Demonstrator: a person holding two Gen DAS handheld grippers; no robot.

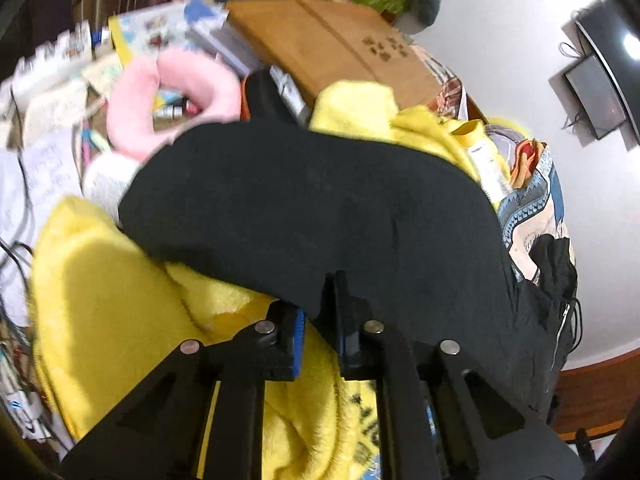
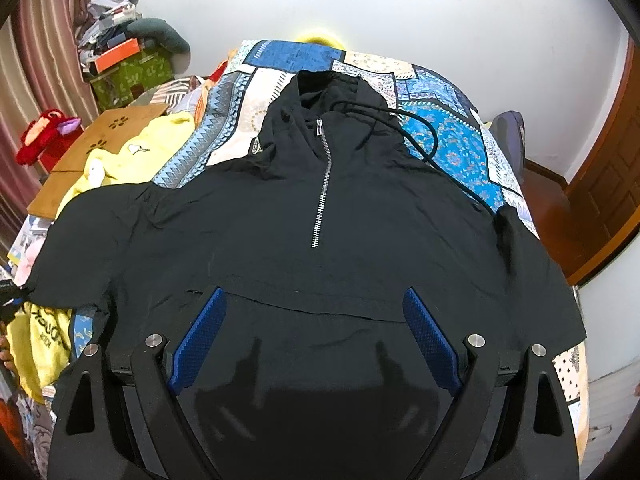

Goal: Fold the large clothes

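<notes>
Bed (image 2: 440, 136) under a patchwork blue-and-cream cover, stretching ahead of the right gripper toward a white wall.

Black hooded pullover (image 2: 320, 216) spread face up on that cover, directly in front of and beneath the right gripper; hood farthest away, silver half zip (image 2: 323, 184) running down the chest, black drawstring (image 2: 424, 132) trailing off toward the far right, front pocket nearest the jaws, short sleeves out to either side.

Yellow fleece garment (image 1: 120, 300) bunched below and to the left of the left gripper, more of it beyond the black sleeve.

Wooden board (image 1: 332, 48) with paw cutouts farther ahead of the left gripper, pink curved pillow (image 1: 176, 92) to its far left amid clutter.

Right gripper (image 2: 316, 304) spread wide, blue pads hovering over the pocket area, nothing clasped.

Left gripper (image 1: 320, 320) drawn narrow, pinching the edge of the pullover's black sleeve (image 1: 304, 208), which drapes away ahead of it over the yellow fleece.
</notes>
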